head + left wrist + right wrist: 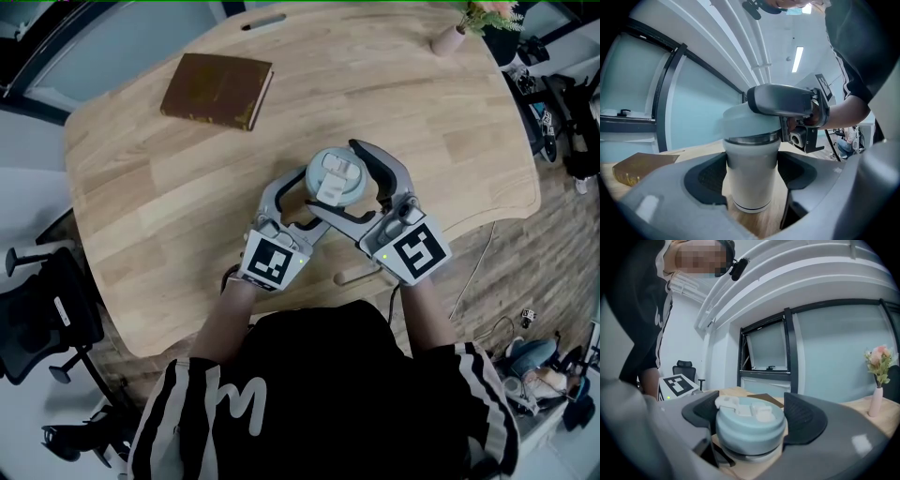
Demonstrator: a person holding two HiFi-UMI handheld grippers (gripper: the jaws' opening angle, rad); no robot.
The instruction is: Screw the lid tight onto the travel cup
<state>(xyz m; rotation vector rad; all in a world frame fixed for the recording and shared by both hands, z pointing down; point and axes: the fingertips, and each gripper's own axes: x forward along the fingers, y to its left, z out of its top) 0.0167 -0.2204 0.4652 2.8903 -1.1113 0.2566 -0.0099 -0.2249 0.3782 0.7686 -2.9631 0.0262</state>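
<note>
The wooden counter (pixel 187 187) fills the middle of your head view, and the brown book (pixel 217 90) lies flat toward its far left, well apart from the action. Both your hands are in at the near edge, marker cubes facing up at you. Your left hand-held gripper (pixel 753 176) reaches in from the left, and its own view shows the dark pads clamped on the body of the travel cup (pixel 751 192), one on each side. Your right hand-held gripper (pixel 752 417) comes in from the right, higher up, with its two jaws curving round the top of the cup. In its own view both pads sit against the sides of the lid (pixel 335 176), so it is gripped there (as near as that view shows). The cup stands upright on the counter near its front edge, right between your hands, a white body with a thin dark line near its base. The pale blue lid is on top of it with its white flip piece facing up. A steel band shows just under the lid in the left gripper view. Off at the far right corner stands the small pink vase (pixel 448 39) with flowers.
</note>
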